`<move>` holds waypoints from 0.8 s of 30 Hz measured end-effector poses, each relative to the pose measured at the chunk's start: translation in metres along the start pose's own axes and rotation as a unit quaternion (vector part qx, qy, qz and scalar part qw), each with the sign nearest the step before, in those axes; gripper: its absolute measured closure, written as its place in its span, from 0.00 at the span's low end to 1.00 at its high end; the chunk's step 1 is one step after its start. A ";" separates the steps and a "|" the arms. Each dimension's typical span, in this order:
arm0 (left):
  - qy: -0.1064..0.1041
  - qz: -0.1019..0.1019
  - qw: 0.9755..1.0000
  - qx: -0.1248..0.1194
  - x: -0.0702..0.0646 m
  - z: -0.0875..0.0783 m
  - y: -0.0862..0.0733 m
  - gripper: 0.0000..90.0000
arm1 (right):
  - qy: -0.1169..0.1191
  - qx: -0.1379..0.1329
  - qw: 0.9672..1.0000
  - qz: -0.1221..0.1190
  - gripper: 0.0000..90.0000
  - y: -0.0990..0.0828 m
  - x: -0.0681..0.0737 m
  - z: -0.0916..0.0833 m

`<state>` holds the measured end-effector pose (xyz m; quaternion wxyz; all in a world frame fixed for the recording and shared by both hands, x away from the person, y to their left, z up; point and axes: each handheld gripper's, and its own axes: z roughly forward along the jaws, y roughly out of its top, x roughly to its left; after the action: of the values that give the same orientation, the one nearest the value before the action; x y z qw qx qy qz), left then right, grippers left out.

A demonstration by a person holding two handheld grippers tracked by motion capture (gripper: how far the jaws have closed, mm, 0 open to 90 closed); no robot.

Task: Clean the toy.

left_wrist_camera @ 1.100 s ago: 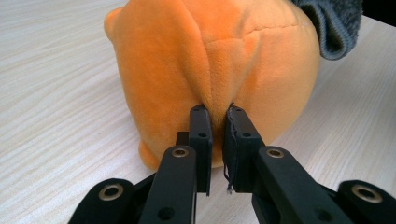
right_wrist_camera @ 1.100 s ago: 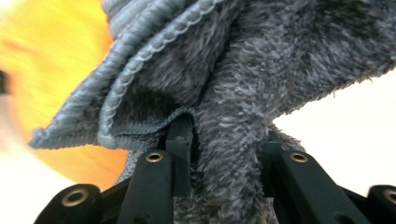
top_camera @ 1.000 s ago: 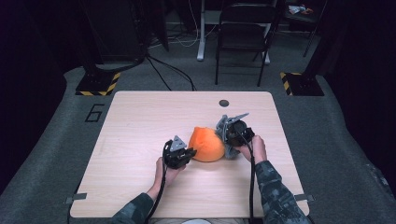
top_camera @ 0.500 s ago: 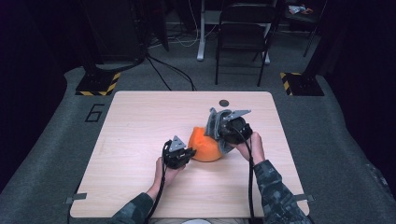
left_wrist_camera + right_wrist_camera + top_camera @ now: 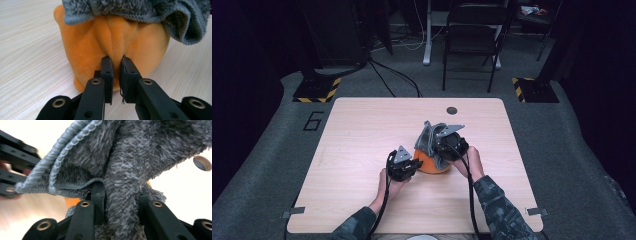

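Note:
An orange plush toy (image 5: 428, 165) sits on the wooden table (image 5: 362, 130) near its middle. A grey fuzzy cloth (image 5: 429, 137) is draped over its top and far side. My left gripper (image 5: 414, 164) comes in from the toy's left and is shut on a fold of the orange plush (image 5: 87, 45), under the grey cloth's (image 5: 150, 12) hem. My right gripper (image 5: 439, 149) stands over the toy's right side. It is shut on a bunch of the grey cloth (image 5: 130, 157), which hangs lifted in front of its jaws (image 5: 120, 192).
A round grommet hole (image 5: 451, 110) lies in the table behind the toy. A black chair (image 5: 472, 30) and two stands with striped bases (image 5: 317, 90) stand on the carpet beyond the far edge. Bare tabletop lies to the left and right of my hands.
My right gripper has moved left and a little up with the grey cloth, drawing it further over the orange toy. The left gripper has kept its hold in place.

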<state>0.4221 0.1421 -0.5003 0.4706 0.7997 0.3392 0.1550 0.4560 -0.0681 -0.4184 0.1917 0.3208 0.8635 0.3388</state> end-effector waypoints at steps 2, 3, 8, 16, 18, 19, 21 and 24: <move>0.001 0.002 1.000 0.001 0.000 0.000 0.000 0.91 | -0.001 0.009 1.000 -0.001 0.77 0.000 -0.002 -0.001; 0.000 0.001 1.000 0.001 0.000 0.000 0.000 0.91 | -0.015 0.015 1.000 -0.008 0.77 0.001 -0.002 -0.002; -0.001 0.002 1.000 0.000 -0.001 0.000 0.000 0.91 | -0.018 0.036 0.999 -0.010 0.77 -0.001 -0.008 -0.002; -0.002 0.004 1.000 0.002 0.000 -0.001 0.000 0.91 | -0.016 0.045 0.999 0.010 0.78 -0.006 -0.019 -0.003; -0.001 -0.001 1.000 0.000 0.000 0.000 0.000 0.91 | -0.018 0.049 0.999 0.016 0.78 -0.007 -0.021 -0.003; -0.004 0.000 1.000 0.003 0.000 -0.001 0.000 0.91 | -0.020 0.047 0.999 0.016 0.78 -0.008 -0.023 -0.003; -0.004 0.000 1.000 0.004 0.001 -0.001 0.000 0.91 | -0.021 0.052 0.998 0.020 0.78 -0.010 -0.026 -0.003; -0.002 0.001 1.000 0.003 0.000 -0.001 0.000 0.91 | -0.020 0.060 0.998 0.029 0.78 -0.013 -0.031 -0.002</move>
<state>0.4220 0.1426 -0.4999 0.4692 0.8015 0.3380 0.1525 0.4718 -0.0973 -0.4223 0.1792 0.3638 0.8685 0.2851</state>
